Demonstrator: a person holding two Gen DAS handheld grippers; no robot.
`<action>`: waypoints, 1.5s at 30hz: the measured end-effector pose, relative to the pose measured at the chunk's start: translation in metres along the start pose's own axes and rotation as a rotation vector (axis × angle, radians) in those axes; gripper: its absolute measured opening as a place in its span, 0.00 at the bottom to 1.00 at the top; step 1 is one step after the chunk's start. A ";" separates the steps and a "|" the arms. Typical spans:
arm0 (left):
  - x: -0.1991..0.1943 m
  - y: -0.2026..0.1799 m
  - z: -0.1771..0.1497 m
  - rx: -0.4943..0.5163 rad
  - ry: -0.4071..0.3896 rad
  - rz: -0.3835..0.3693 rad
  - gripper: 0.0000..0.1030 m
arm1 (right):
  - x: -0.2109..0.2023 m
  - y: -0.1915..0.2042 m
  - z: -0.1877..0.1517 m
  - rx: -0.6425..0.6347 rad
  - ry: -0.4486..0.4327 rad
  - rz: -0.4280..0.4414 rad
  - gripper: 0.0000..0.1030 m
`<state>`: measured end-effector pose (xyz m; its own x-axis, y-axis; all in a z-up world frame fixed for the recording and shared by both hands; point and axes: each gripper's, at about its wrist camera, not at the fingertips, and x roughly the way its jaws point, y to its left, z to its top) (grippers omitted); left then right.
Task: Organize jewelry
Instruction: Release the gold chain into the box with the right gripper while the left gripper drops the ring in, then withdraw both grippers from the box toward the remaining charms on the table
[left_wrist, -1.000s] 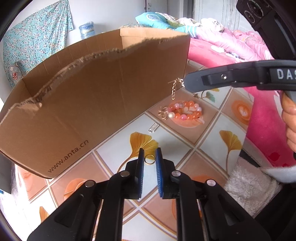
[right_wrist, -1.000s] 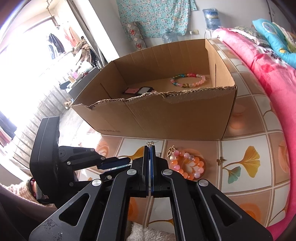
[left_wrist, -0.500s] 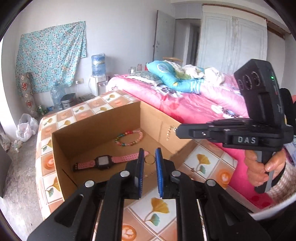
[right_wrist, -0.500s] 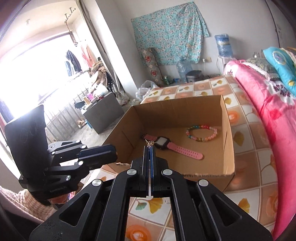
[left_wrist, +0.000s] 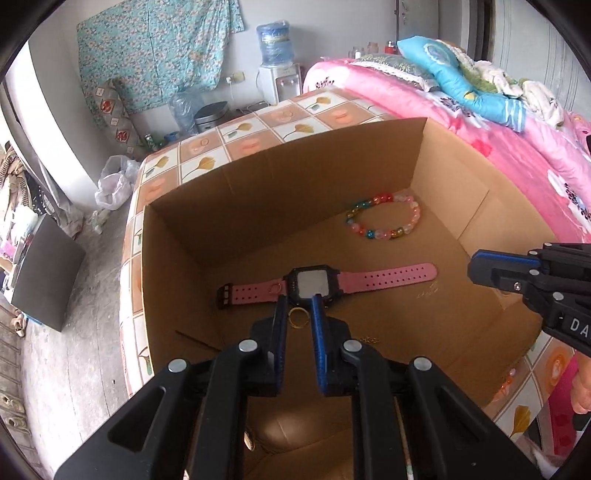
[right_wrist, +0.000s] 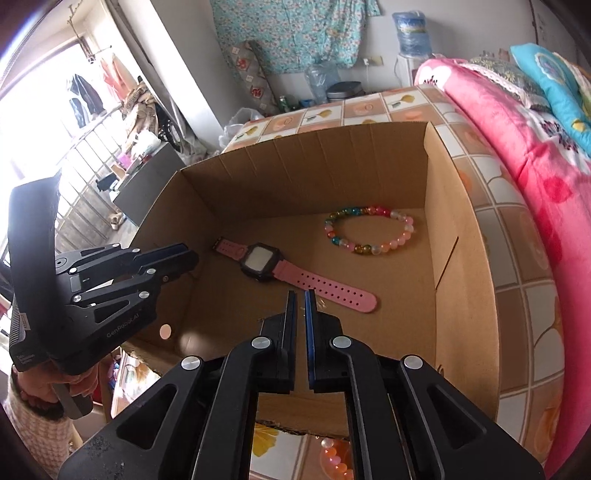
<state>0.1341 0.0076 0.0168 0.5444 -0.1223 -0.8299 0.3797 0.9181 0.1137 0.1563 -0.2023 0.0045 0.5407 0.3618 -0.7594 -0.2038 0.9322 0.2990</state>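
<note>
My left gripper (left_wrist: 298, 306) clamps a ring (left_wrist: 297, 317) over the box (left_wrist: 295, 177); my right gripper (right_wrist: 300, 301) is slightly parted, empty.

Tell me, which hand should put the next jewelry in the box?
Left. The left gripper holds a gold ring between its fingers, above the cardboard box near the pink watch. The right gripper has nothing between its fingers.

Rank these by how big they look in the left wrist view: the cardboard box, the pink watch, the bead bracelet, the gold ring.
1. cardboard box
2. pink watch
3. bead bracelet, which lies farther back, so the gap to the watch is unsure
4. gold ring, held in the left gripper
</note>
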 end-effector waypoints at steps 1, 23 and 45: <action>0.002 0.000 0.000 -0.005 0.007 0.000 0.16 | -0.002 0.001 0.000 -0.004 -0.009 0.000 0.15; -0.062 0.014 -0.012 -0.218 -0.140 0.021 0.50 | -0.051 -0.008 -0.002 0.020 -0.146 0.209 0.48; -0.121 0.011 -0.082 -0.217 -0.305 -0.180 0.56 | -0.120 -0.027 -0.028 0.014 -0.253 0.173 0.50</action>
<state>0.0114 0.0632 0.0740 0.6927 -0.3644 -0.6224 0.3402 0.9260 -0.1636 0.0741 -0.2704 0.0720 0.6853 0.5005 -0.5290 -0.3002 0.8560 0.4209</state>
